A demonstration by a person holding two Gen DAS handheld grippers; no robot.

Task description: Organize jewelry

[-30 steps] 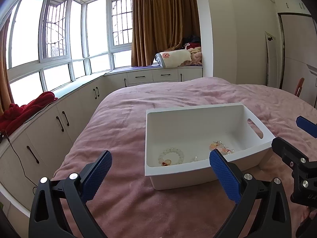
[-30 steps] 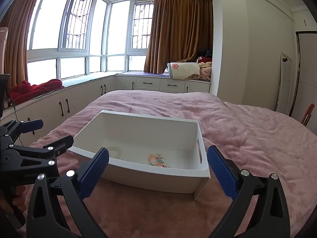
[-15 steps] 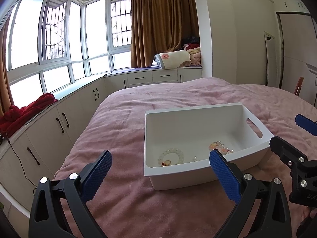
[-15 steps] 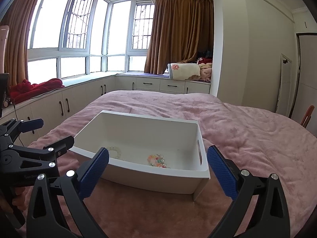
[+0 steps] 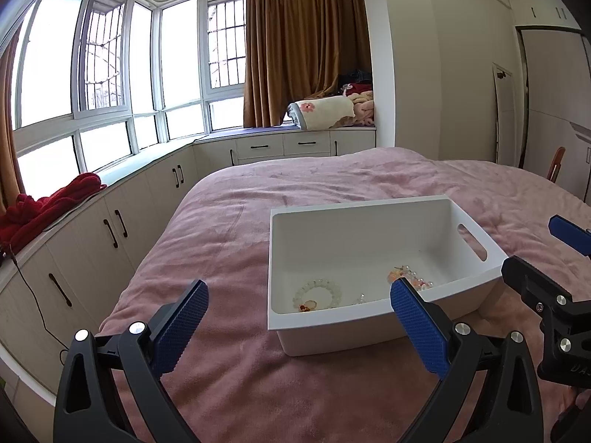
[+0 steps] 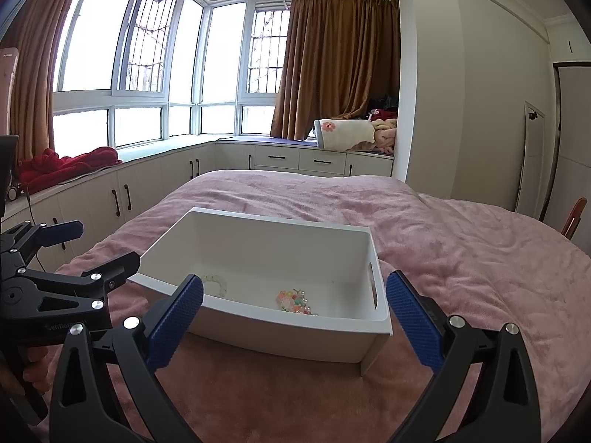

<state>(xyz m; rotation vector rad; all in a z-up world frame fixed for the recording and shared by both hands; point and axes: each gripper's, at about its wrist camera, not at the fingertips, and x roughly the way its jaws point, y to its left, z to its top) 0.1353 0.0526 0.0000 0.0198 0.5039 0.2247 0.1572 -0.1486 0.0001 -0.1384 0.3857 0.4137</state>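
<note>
bin: we see a white rectangular plastic bin [image 6: 295, 326] on the pink bedspread [image 6: 461, 258]
contents: pale bead bracelet [image 5: 317, 289] left, pink bead cluster [image 6: 293, 302] right
left gripper [image 5: 299, 326]: wide open, empty
right gripper [image 6: 294, 321]: wide open, empty

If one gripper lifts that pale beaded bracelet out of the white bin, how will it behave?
The pale beaded bracelet is probably floppy, since it looks like a strung loop of beads. It likely weighs little, being thin. Its rounded, glossy beads may slip between pads, so it could drop back into the white bin.
</note>
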